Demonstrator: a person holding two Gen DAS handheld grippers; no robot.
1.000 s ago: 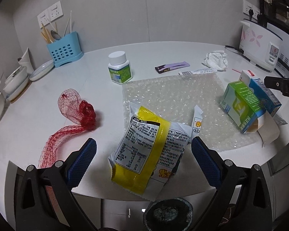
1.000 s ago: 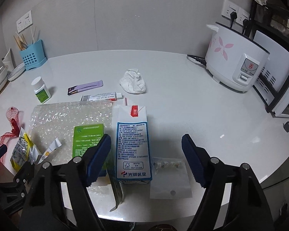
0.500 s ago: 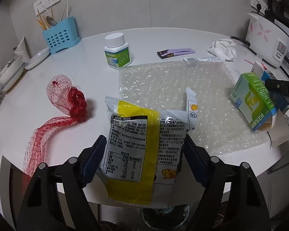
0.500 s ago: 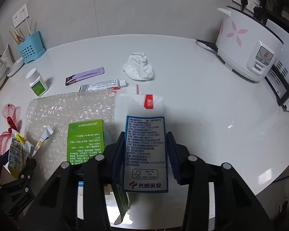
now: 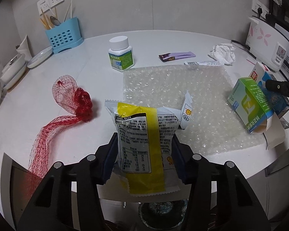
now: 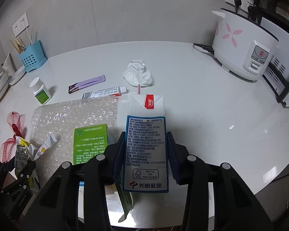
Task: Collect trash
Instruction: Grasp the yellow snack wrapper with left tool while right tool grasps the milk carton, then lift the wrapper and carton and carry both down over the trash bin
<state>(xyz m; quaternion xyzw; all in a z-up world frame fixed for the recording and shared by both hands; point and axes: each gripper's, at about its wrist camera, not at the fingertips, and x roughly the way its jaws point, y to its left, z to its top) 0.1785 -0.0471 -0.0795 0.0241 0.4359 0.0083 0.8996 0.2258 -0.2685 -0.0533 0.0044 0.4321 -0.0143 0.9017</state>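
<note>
Left gripper (image 5: 144, 154): jaws closing on yellow snack wrapper (image 5: 142, 140) at near edge of white worktop (image 5: 98, 57), pads against both sides. Right gripper (image 6: 145, 154): clamped on milk carton (image 6: 145, 140), beside green box (image 6: 88, 144) on bubble wrap (image 6: 75, 113). Also present: red net bag (image 5: 71, 100), pill bottle (image 5: 121, 53), crumpled tissue (image 6: 138, 73)
</note>
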